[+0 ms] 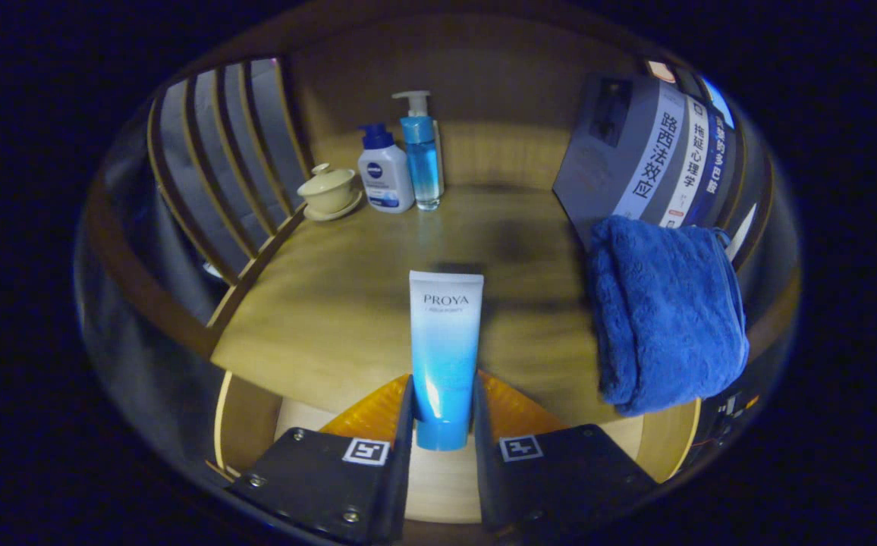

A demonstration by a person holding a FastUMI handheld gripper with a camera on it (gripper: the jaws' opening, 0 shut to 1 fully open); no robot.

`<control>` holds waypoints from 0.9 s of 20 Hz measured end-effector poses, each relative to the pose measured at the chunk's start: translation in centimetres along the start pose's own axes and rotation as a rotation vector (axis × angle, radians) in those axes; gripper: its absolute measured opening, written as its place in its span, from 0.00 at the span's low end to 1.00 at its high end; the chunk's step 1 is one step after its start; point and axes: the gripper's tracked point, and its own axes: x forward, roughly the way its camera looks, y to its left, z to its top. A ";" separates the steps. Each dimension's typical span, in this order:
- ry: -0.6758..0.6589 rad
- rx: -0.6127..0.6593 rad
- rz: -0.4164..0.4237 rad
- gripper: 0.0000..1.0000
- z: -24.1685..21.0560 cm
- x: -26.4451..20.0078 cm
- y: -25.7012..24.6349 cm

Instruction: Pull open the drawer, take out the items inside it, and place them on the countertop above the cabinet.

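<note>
Now | jaws clamp one tube point(444, 356) | two pump bottles point(385, 168) beyond

tube point(444, 356): white fading to blue
towel point(662, 315): deep blue
lidded cup point(328, 189): cream
countertop point(332, 318): light wood grain
fingers point(400, 413): black

tubes point(444, 356): 1 | pump bottles point(385, 178): 2 | towels point(662, 315): 1 | books point(655, 155): 3 | lidded cups point(328, 189): 1

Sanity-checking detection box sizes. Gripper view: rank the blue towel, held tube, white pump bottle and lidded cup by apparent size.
1. Blue towel
2. Tube, clamped between the gripper fingers; nearness inflates it
3. White pump bottle
4. Lidded cup, close to the bottle, so that order is unsure
</note>
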 end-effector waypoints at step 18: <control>-0.397 0.045 0.016 0.47 -2.5 -14.4 -1.1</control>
